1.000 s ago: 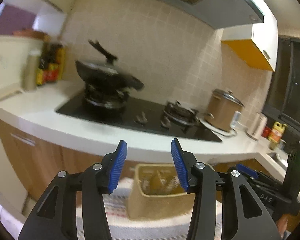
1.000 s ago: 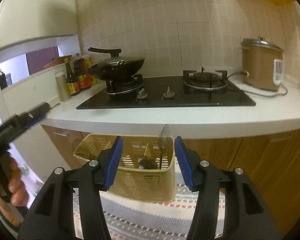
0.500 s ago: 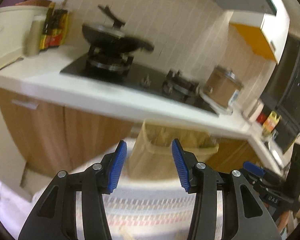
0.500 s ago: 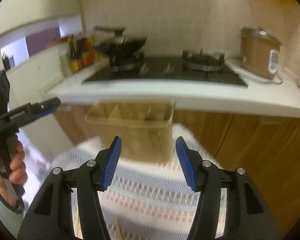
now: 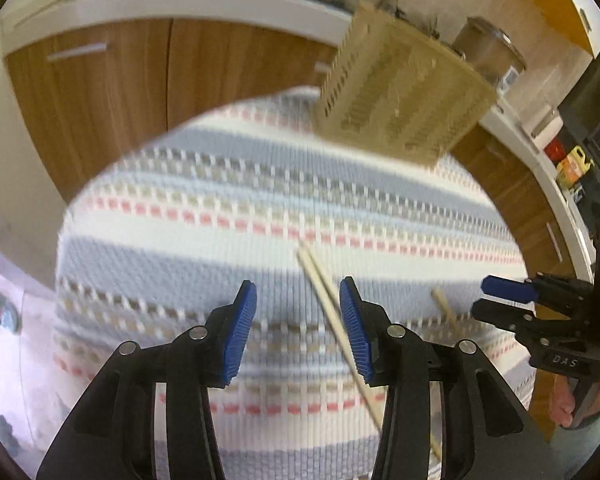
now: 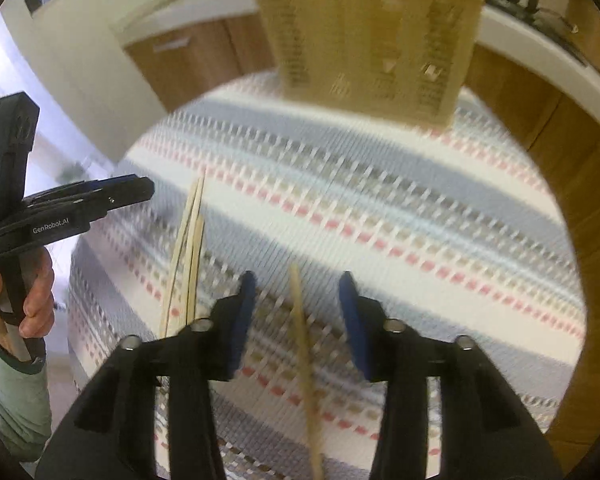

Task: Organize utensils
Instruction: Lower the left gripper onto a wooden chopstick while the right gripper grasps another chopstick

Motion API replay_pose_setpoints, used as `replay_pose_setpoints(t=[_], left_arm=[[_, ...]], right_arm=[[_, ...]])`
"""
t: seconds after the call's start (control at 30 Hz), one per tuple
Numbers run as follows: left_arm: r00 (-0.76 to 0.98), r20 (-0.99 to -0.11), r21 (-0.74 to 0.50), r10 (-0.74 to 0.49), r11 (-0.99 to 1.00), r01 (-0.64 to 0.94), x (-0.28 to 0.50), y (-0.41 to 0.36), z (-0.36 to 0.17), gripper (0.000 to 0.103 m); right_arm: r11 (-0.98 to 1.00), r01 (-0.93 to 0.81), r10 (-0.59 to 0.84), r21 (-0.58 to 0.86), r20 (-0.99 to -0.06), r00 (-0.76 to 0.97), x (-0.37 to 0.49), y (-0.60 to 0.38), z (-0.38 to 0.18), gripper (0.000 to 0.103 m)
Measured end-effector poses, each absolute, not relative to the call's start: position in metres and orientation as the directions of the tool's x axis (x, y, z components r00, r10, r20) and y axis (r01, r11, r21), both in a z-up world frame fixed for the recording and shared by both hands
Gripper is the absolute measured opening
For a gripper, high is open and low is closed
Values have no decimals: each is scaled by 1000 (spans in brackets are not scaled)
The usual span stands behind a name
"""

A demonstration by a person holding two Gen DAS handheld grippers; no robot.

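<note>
The striped cloth covers the worktop I am leaning over, and everything else I place against it. Behind its far edge run the wooden cabinet doors under a white ledge. On the cloth's far side stands the beige slotted utensil basket, blurred in both views; I cannot tell what it holds. Nearer me, on the cloth's near half, lie the chopsticks: a pair of chopsticks side by side, slanting away from me, and a single chopstick just beside them to my right. My left hand-held gripper points down over the cloth with its blue pads apart and closing; the pair runs between them, close to the right pad, with no pad pressing on it. My right hand-held gripper also hangs over the cloth, jaws apart and closing, with the single chopstick in the gap and clear of both pads. My left hand, in a pale green sleeve, shows off the cloth's left edge.
</note>
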State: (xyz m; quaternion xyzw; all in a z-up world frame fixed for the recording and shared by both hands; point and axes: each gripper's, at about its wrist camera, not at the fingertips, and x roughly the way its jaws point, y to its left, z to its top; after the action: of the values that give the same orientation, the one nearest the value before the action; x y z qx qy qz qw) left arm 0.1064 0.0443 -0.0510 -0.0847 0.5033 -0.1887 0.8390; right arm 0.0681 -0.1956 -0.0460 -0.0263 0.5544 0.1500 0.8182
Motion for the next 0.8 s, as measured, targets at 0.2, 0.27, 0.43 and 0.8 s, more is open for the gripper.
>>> replay_pose_setpoints(t=[0.2,0.27,0.43,0.8], left_arm=[[410,-835,-280,-368,924,260,93,24,-68,36],[422,-841,-244,-338,934,263,92,16,-69,36],[454,-854,-132,-255,949,285,88,-6,-70,36],[467,-852,-88,-238,943,320,85,-4,-69,29]], right_arm=[[964,-252,162,82,-936,313,64,-196,-70,32],[965,-254,150,67,-935,322,63,-196,-72,31],[962,-272,113,19,-935,336,65,-191,-73,29],[949,-312,80,-38,-931,355,67,-176,-75,16]])
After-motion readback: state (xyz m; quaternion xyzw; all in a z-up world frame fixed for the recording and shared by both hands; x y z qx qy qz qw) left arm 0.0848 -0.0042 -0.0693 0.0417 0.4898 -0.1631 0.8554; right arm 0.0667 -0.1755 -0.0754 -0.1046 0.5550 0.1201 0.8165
